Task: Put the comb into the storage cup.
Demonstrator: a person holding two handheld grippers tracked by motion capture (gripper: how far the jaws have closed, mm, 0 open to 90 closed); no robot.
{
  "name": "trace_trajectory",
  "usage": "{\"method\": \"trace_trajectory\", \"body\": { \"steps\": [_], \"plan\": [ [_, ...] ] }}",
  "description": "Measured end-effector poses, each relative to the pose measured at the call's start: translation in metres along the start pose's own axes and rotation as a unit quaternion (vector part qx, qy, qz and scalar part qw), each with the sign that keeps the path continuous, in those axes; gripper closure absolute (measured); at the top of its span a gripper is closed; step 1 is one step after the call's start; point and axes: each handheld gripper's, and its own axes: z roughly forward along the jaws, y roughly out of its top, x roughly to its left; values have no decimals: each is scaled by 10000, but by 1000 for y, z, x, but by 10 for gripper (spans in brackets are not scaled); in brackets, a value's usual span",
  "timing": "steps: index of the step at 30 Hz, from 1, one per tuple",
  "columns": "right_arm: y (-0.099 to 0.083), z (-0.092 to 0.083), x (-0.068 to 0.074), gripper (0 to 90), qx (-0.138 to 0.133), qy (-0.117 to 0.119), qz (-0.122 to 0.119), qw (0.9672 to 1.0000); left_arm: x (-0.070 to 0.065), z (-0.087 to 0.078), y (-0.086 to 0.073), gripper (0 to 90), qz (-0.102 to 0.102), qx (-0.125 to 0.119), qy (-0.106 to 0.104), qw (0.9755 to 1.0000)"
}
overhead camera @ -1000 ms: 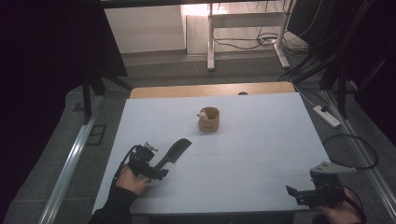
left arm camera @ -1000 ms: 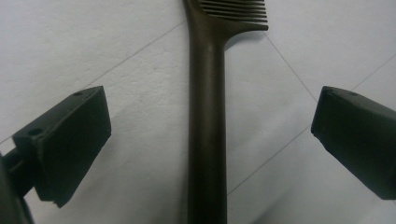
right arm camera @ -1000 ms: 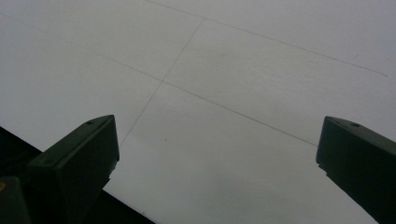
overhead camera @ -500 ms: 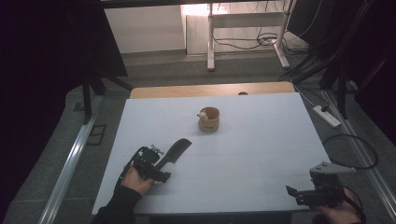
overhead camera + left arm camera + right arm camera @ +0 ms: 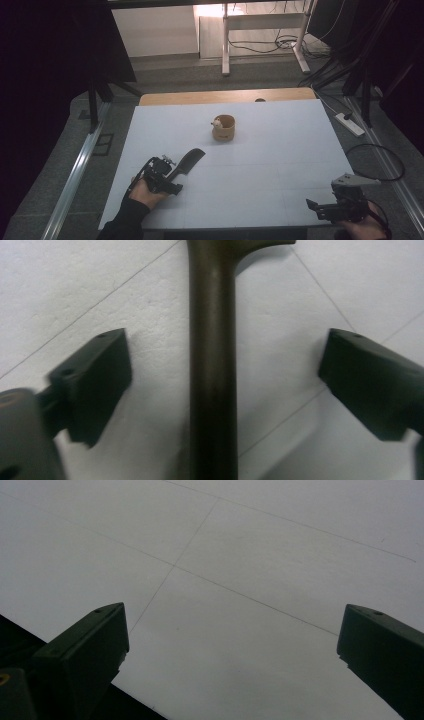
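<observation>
I am holding the left gripper (image 5: 172,175) low over the bench (image 5: 270,165), near its front left corner, and a dark spatula (image 5: 189,161) is lying there on the white surface. Its handle is pointing toward my left hand (image 5: 145,192) and its wider blade is pointing toward the middle of the bench. In the left gripper view the handle (image 5: 212,370) is running straight up between the two fingers (image 5: 97,380), with white bench showing on each side of it, so the pads are not touching it. The fingers have just been closing a little, but they are still released and are grasping nothing.

I am keeping the right gripper (image 5: 320,210) at the front right corner of the bench, well apart from the spatula. In the right gripper view its fingers (image 5: 85,655) are standing wide apart over bare white surface and the bench edge.

A small wooden cup (image 5: 223,128) is standing near the middle of the bench, toward the back edge, far from both grippers.
</observation>
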Motion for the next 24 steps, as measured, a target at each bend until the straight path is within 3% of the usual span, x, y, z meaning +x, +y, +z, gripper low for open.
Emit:
{"method": "trace_trajectory", "body": {
  "steps": [1,2,4,5,7,16,22,24],
  "plan": [
    [0,0,0,8,0,0,0,10000,0,-1,0,97,7,-2,0,10000],
    [0,0,0,9,0,-4,-6,10000,0,-4,-1,188,4,-41,-15,10000],
    [0,0,0,10,5,-5,-10,10000,1,-6,-1,275,8,-47,-21,10000],
    [0,0,0,10,5,-5,-10,10000,1,-7,-2,275,-12,-72,-28,10000],
    [0,0,0,11,7,-6,-11,10000,1,-9,-2,403,55,-82,-22,9999],
    [0,1,1,14,17,-10,-24,10000,1,-11,-2,693,-24,-90,22,10000],
    [0,1,1,16,17,-11,-45,10000,4,-12,-2,720,-102,-78,-57,9999],
    [0,0,1,17,4,-13,-49,10000,7,-12,-2,722,-210,-113,-167,9996]
  ]
}}
